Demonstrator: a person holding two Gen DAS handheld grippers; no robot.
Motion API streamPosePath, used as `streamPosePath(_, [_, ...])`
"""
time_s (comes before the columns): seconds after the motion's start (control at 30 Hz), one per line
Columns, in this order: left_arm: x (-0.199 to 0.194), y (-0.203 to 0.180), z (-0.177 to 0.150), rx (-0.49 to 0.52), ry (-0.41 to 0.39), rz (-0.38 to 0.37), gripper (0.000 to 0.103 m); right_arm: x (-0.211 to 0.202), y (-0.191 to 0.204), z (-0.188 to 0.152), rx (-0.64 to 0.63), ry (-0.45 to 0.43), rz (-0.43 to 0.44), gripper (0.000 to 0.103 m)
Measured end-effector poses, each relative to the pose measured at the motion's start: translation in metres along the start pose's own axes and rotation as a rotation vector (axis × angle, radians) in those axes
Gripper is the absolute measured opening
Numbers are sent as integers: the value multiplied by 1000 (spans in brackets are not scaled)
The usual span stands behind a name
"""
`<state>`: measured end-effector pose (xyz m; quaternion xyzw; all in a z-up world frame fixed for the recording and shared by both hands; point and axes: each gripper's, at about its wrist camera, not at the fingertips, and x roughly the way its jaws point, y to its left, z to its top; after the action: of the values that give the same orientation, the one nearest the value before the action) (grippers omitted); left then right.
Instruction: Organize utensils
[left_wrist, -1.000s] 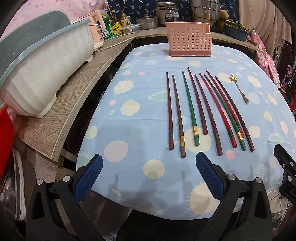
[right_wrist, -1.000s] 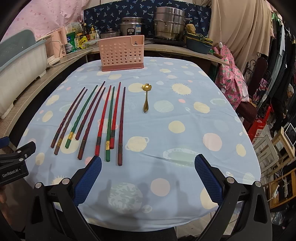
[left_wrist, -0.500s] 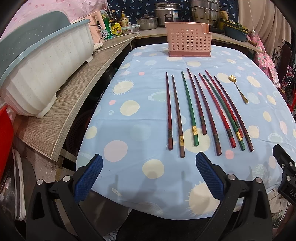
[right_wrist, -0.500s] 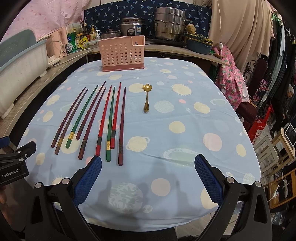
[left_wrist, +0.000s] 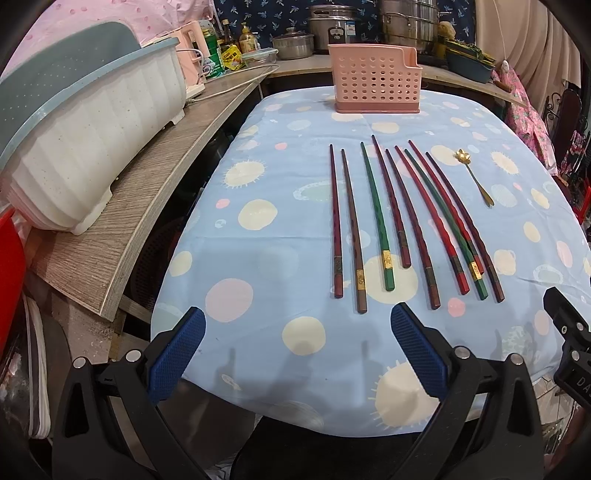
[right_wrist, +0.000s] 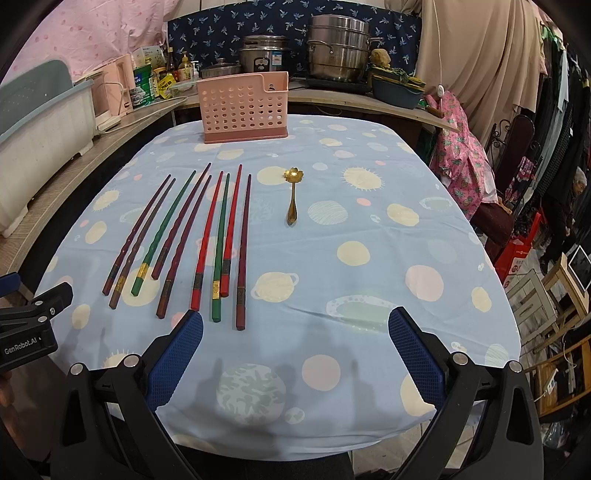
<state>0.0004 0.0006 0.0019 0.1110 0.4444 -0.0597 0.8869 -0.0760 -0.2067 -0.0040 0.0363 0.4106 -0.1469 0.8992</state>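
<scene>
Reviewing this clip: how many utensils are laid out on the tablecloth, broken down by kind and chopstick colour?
Green chopsticks: 2
Bright red chopsticks: 2
Dark red or brown chopsticks: 5
Gold spoon: 1
Total: 10 utensils, all lying on the tablecloth; none can be seen in the pink holder.

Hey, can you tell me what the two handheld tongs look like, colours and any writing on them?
Both look alike: the left tongs and right tongs have black angular plastic arms with silver screw heads, ending in blue fingers with a fine dimpled grip texture. In the right wrist view, white lettering reading GenRobot.AI shows on the black body of the left one. No cables or sleeves are visible.
</scene>
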Motion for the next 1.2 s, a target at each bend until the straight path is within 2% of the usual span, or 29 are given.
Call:
streamPosePath(0.4, [-1, 0, -1, -3, 0, -1, 96, -2, 2, 1, 1, -1, 1, 96])
streamPosePath(0.43, [-1, 1, -1, -4, 0, 0, 96, -3, 1, 2, 10, -29, -13, 96])
streamPosePath(0.47, [-1, 1, -1, -4, -1, -1, 96, -2, 2, 1, 1, -1, -1, 96])
streamPosePath(0.93, [-1, 1, -3, -5, -2, -3, 96, -2, 2, 1, 2, -3, 1, 96])
streamPosePath(0.97, [-1, 1, -3, -5, -1, -3, 96, -3, 0, -1, 57, -38, 4, 96])
streamPosePath(1.0, [-1, 0, -3, -5, -1, -3, 96, -2, 1, 0, 4, -3, 2, 96])
streamPosePath(1.2, [-2, 0, -3, -5, -2, -3, 96, -6, 3, 3, 2, -6, 4, 96])
